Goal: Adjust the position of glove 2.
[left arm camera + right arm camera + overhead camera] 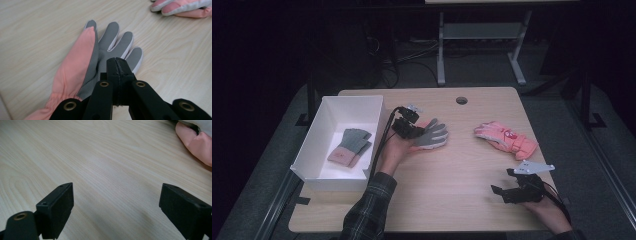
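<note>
The left gripper [409,127] sits over the wrist end of a grey-and-pink glove [432,135] lying flat on the wooden table [452,175], a little left of the middle. In the left gripper view its two black jaws are pressed together with no gap between them, right above the glove [100,57]; whether a fold of the fabric is pinched between them cannot be told, since the jaws hide that spot. The glove shows its grey dotted palm side with a pink panel along one edge, fingers spread and pointing away from the gripper.

Just to the left of that hand stands a white box [319,135] holding another glove [351,147], grey at the fingers and pink at the cuff. The gripper's black cable runs down along the box's right wall. Well apart to the right lies a pink glove [507,139], its fingertips visible at the top of the left gripper view [180,7].

The right gripper [512,192] rests near the table's front right corner, its jaws wide apart over bare wood with nothing between them. The pink glove lies just beyond it, and a pink edge [197,145] shows in the right gripper view. Nothing lies between the grey-and-pink glove and the box
</note>
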Tool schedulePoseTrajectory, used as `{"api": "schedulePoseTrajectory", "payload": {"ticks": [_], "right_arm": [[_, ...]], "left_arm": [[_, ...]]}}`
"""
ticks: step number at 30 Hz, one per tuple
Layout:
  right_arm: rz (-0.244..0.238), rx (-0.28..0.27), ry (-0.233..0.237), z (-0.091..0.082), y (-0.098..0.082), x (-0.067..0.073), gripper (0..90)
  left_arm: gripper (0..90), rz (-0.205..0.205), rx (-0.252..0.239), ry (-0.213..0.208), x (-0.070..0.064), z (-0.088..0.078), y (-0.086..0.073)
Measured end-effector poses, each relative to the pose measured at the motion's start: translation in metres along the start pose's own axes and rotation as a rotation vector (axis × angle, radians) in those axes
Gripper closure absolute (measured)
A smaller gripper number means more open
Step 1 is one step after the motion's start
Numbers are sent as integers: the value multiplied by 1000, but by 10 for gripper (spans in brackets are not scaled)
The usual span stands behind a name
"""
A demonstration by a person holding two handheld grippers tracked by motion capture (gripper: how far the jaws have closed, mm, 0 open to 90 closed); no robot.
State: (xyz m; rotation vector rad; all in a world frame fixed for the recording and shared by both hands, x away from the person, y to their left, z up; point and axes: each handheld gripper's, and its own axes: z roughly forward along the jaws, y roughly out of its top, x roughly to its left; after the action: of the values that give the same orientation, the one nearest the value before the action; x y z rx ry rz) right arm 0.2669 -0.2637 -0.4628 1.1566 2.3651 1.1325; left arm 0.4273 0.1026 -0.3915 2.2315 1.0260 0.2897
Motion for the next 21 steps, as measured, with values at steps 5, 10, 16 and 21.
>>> {"api": "schedulePoseTrajectory", "payload": {"ticks": [5,10,16,21], "right_arm": [[6,4,0,1,0,0,121],[6,5,-1,0,-1,0,122],[-1,6,-1,0,0,0,121],[3,7,-1,0,-1,0,121]], "left_arm": [[899,-20,11,25,5,18,-8],[899,-39,20,35,14,28,-15],[899,-34,14,54,17,29,-16],[899,-46,12,76,20,28,-16]]}}
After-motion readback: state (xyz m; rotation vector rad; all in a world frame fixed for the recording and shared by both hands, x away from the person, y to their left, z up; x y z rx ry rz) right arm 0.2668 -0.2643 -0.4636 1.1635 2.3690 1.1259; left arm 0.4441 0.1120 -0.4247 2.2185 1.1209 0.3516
